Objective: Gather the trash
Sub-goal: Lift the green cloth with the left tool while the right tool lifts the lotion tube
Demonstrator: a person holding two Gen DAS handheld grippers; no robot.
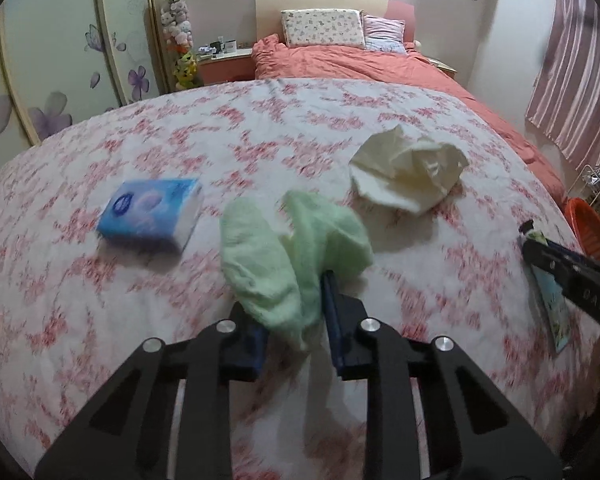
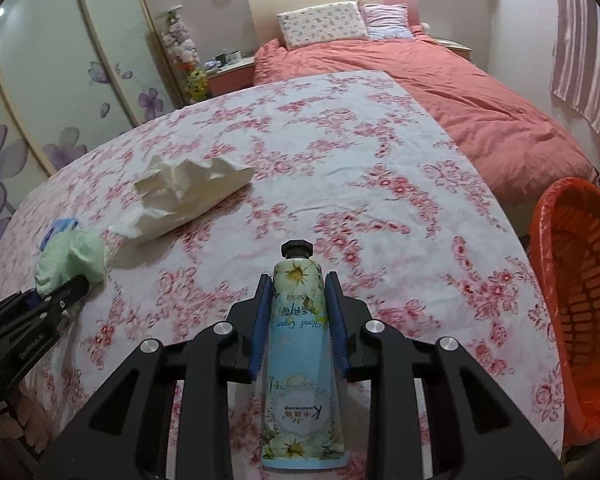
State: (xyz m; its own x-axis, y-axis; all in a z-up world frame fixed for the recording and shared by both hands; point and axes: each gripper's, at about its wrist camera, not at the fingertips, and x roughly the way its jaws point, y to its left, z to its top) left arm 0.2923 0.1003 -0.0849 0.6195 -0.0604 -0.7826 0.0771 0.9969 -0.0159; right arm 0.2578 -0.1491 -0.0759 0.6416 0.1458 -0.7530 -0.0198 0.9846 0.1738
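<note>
**Both claws loaded over the floral counter**

Right claw [image 2: 298, 300] clamps a hand cream tube [image 2: 298, 360]; label reads "Hand Cream", cap pointing away. Left claw [image 1: 296, 312] pinches a green cloth [image 1: 284, 256], lifted just above the counter [image 2: 340, 160]. White crumpled tissue [image 1: 404, 172] lies beyond the cloth; blue tissue pack [image 1: 152, 212] left of it. Orange basket [image 2: 572, 292] stands at the counter's right edge.

floral cloth [image 1: 300, 128] | pillows [image 1: 322, 28] | salmon duvet [image 2: 460, 92] | wardrobe [image 1: 60, 60]
</note>
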